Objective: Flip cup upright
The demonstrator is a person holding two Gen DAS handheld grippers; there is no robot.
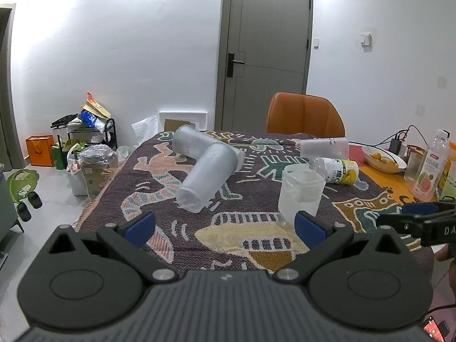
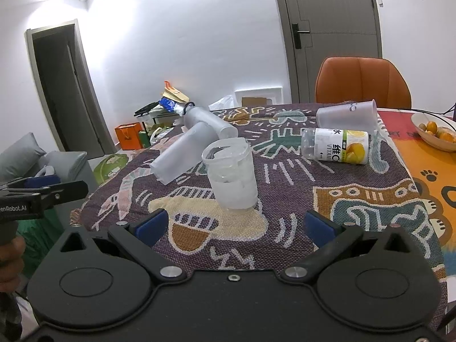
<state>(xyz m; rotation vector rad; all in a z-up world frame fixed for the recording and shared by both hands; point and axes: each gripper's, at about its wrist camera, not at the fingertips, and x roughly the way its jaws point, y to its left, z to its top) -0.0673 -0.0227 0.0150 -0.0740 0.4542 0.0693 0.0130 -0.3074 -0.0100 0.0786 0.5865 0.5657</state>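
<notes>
Blue-padded fingers of the left gripper stand spread wide with nothing between them, low over the patterned woven cloth that covers the table. Just beyond its right fingertip an upright clear cup stands on the cloth, mouth up, slightly right of the gripper's centre line. Farther out and to the left, two frosted cups lie on their sides, touching each other in a rough T. A third frosted cup lies on its side near the far edge, in front of the orange chair, with a labelled bottle lying just in front of it.

From the right wrist view, the right gripper is likewise fully open and holds nothing. The upright clear cup stands just ahead of it, almost centred between the fingers but beyond their tips. The two crossed cups lie behind and to the left of it, the lone tipped cup and bottle to the right. A bowl of oranges sits at the far right.
</notes>
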